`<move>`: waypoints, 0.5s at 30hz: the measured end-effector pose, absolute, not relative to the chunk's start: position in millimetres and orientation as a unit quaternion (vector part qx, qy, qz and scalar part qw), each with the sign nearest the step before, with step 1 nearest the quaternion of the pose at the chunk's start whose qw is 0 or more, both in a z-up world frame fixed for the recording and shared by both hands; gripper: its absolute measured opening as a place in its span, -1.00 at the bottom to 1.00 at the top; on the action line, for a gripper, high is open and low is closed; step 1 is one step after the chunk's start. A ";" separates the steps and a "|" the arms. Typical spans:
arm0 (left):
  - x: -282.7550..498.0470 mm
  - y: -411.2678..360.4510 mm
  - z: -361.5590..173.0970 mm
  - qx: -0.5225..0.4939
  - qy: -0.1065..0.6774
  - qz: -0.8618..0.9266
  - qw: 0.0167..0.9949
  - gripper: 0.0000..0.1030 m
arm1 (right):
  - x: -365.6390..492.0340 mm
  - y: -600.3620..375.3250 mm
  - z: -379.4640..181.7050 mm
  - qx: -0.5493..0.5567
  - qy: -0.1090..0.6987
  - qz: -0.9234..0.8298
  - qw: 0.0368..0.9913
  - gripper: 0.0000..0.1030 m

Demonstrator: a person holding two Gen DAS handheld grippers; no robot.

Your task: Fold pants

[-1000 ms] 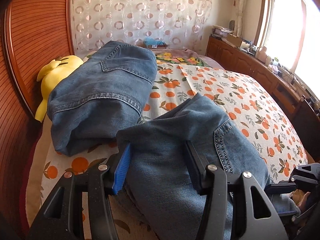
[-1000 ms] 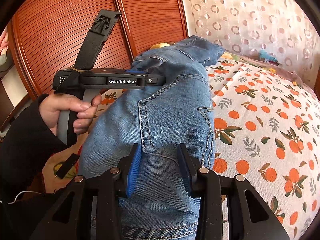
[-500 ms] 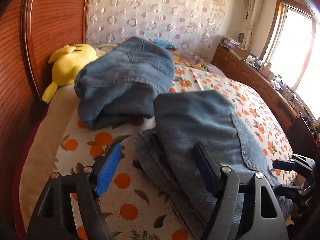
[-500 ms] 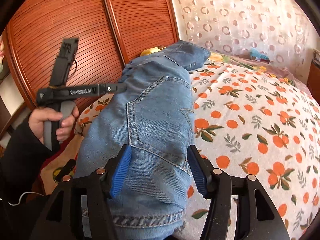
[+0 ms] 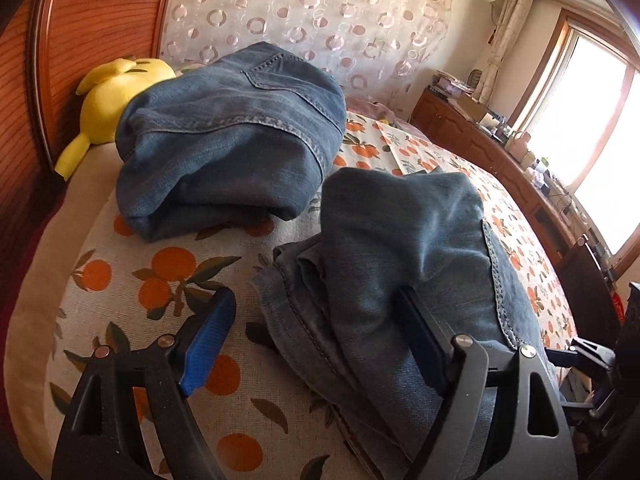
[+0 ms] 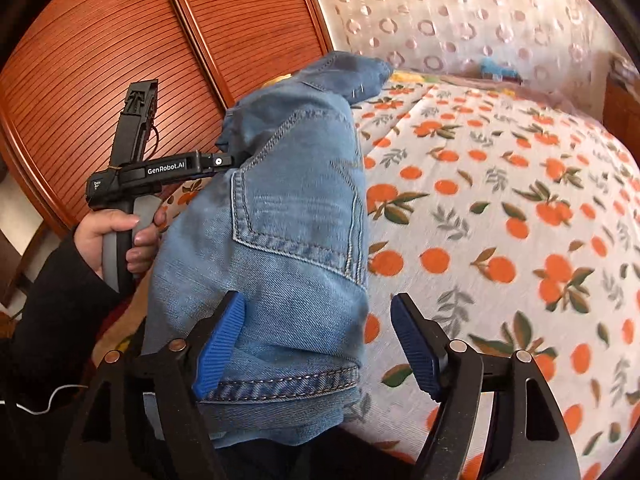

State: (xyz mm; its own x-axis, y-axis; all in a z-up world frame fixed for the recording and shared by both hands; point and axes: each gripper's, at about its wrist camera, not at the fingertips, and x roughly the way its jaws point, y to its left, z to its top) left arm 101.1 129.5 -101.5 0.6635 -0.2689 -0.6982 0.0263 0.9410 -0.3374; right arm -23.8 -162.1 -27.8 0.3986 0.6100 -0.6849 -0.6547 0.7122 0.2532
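Observation:
A folded pair of blue jeans (image 5: 404, 264) lies on the orange-print bedspread (image 5: 132, 280), also in the right wrist view (image 6: 280, 248) with its back pocket up. My left gripper (image 5: 316, 336) is open, wide apart, its right finger resting on the jeans' near end and its blue-padded left finger (image 5: 208, 340) over bare bedspread. My right gripper (image 6: 320, 344) is open at the jeans' waistband end, holding nothing. The left gripper's body (image 6: 160, 168) shows in a hand beside the jeans.
A second folded pair of jeans (image 5: 228, 140) lies farther back on the bed, with a yellow plush toy (image 5: 108, 96) behind it. A wooden slatted wardrobe (image 6: 100, 60) stands at the left. Wooden cabinets (image 5: 480, 148) and a window are at the right.
Both grippers have opened and let go of the jeans, which now lie folded on the bed. Both have drawn back a little from the fabric.

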 end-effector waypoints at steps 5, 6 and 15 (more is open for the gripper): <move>105.0 129.4 -103.8 -0.160 0.406 -0.095 0.895 0.60 | -20.1 -155.0 -38.8 -0.017 0.420 0.391 0.819 0.49; 105.4 129.9 -103.4 -0.160 0.406 -0.097 0.894 0.60 | -18.3 -155.7 -39.7 -0.010 0.418 0.395 0.818 0.49; 108.1 120.7 -101.7 -0.167 0.409 -0.124 0.888 0.47 | -15.5 -156.9 -41.7 -0.007 0.416 0.410 0.812 0.30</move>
